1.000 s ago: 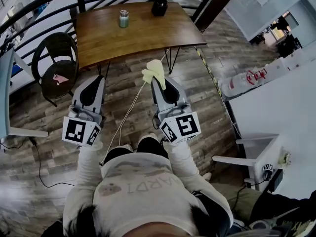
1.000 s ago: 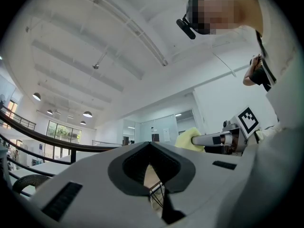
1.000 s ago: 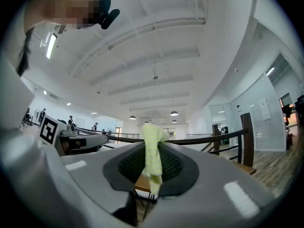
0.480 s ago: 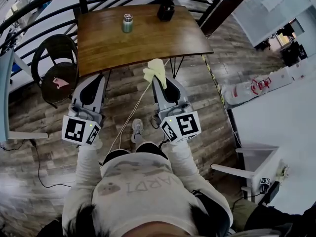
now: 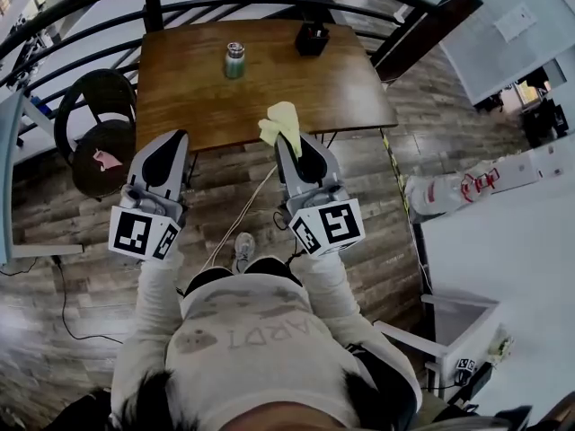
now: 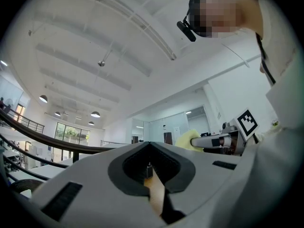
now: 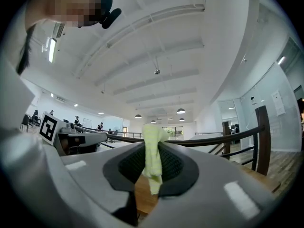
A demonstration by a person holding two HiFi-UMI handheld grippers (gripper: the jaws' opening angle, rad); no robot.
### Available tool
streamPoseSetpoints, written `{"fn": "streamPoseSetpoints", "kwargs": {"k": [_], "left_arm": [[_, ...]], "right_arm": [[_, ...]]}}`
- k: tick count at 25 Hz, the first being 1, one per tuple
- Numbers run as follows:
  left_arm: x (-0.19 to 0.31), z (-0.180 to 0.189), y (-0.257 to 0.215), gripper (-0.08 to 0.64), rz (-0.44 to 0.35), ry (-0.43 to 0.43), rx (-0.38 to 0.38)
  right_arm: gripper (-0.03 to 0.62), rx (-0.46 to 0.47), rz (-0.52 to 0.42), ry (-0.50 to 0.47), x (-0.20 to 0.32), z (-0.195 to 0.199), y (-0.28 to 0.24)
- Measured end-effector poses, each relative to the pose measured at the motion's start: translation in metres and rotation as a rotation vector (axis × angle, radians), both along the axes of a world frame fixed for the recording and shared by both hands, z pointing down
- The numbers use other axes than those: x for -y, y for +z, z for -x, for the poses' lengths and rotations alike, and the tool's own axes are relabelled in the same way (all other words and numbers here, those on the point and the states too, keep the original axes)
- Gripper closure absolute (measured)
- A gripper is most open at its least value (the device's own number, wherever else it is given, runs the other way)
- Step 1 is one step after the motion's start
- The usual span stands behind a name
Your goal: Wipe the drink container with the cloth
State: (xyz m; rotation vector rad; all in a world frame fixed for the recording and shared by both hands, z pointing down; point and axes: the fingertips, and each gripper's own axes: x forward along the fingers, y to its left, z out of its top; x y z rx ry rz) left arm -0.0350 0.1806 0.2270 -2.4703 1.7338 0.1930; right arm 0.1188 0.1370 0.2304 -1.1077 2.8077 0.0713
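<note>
While the drink container [image 5: 234, 60] stands on the bench [image 5: 310, 92], our right tool [image 5: 287, 144] pinches the cloth [image 5: 280, 124] over the bench's near edge and our left tool [image 5: 176, 138] is pressed together, empty.

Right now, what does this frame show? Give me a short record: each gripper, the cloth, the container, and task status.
left gripper: shut, nothing between the jaws
right gripper: shut on cloth
cloth: yellow, bunched, sticking out past the jaw tips
drink container: upright on the wooden table, apart from both grippers
other: black object at the table's far edge; chair at left
wiping: not yet begun
</note>
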Motion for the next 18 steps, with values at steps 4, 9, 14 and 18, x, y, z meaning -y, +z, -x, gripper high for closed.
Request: {"fn": "streamPoseSetpoints", "kwargs": {"k": [4, 9, 14, 18], "left_arm": [[0.039, -0.002, -0.001, 0.555, -0.005, -0.021, -0.009], [0.081, -0.009, 0.0, 0.555, -0.005, -0.048, -0.015], [0.104, -0.012, 0.01, 0.555, 0.016, -0.06, -0.019], [0.119, -0.007, 0.018, 0.555, 0.039, -0.074, 0.007]], "right_arm": [[0.523, -0.002, 0.0, -0.022, 0.042, -0.001, 0.001], [0.523, -0.001, 0.006, -0.052, 0.086, -0.006, 0.004], [0.523, -0.007, 0.022, -0.084, 0.113, -0.002, 0.016], [0.523, -0.004, 0.04, -0.095, 0.13, 0.003, 0.024]]}}
